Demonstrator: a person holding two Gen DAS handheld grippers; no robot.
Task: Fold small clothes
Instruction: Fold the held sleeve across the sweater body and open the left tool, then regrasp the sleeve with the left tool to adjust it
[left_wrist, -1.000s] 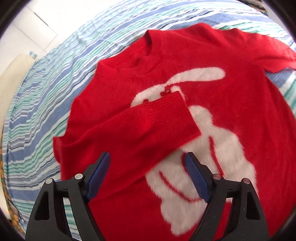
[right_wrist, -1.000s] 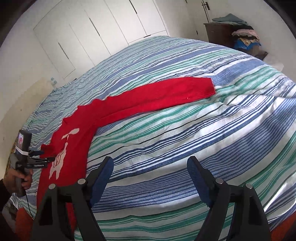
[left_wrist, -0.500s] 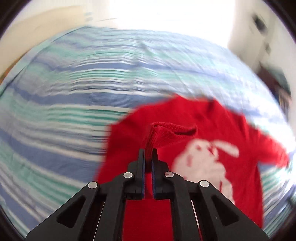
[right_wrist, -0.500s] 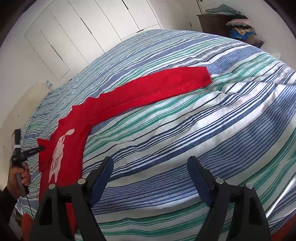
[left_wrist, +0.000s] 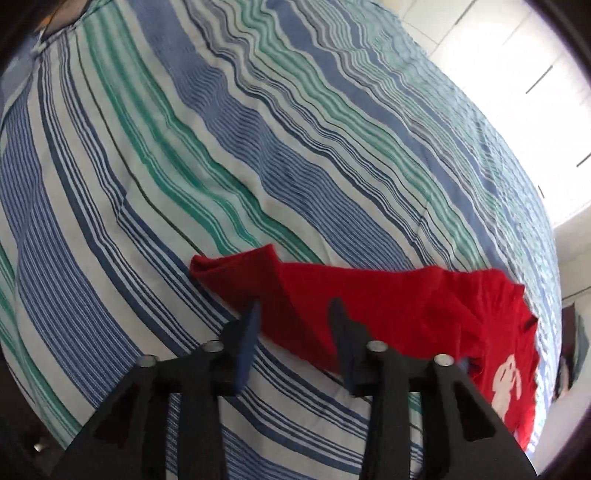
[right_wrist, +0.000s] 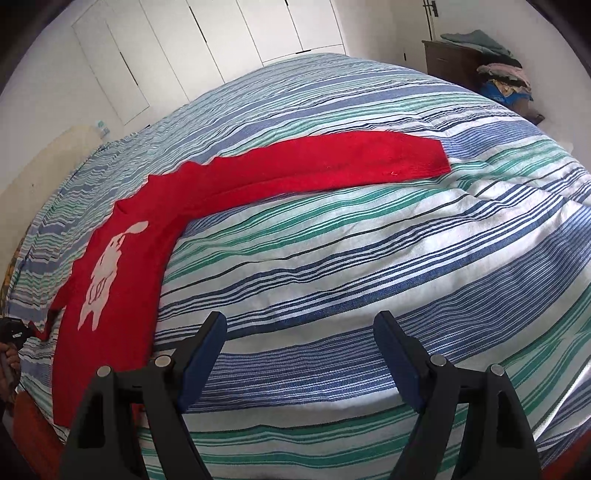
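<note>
A: Where does your red knitted sweater with the white rabbit figure (right_wrist: 110, 291) lie, and which step are you on?

B: It lies flat on the bed with the blue, green and white striped cover (right_wrist: 369, 266), rabbit side up. In the right wrist view one long sleeve (right_wrist: 332, 166) stretches straight out across the stripes, away from the body. I judge you are on the sleeve folds, with this outstretched one not yet brought in.

A: And your tools?

B: Your left tool (left_wrist: 293, 314) hangs over the sweater's edge and its jaws are opening; red cloth shows behind the gap, but the pads do not press on it, so it grasps nothing. Your right tool (right_wrist: 299, 350) stands wide and released above bare striped cover, well apart from the sleeve.

A: What does your next move call for?

B: As I read it, you carry the right tool out to the cuff (right_wrist: 432, 157), pinch both layers near the end, and lay the sleeve across the chest without dragging the body askew.

A: What does one view give you that the other does not?

B: The right wrist view shows the whole garment, the far sleeve, the white cupboard doors (right_wrist: 221, 44) and a pile of clothes (right_wrist: 502, 77) on a dark cabinet. The left wrist view shows only a rumpled corner of the sweater close up, blurred, which the right view barely catches at its left margin
</note>
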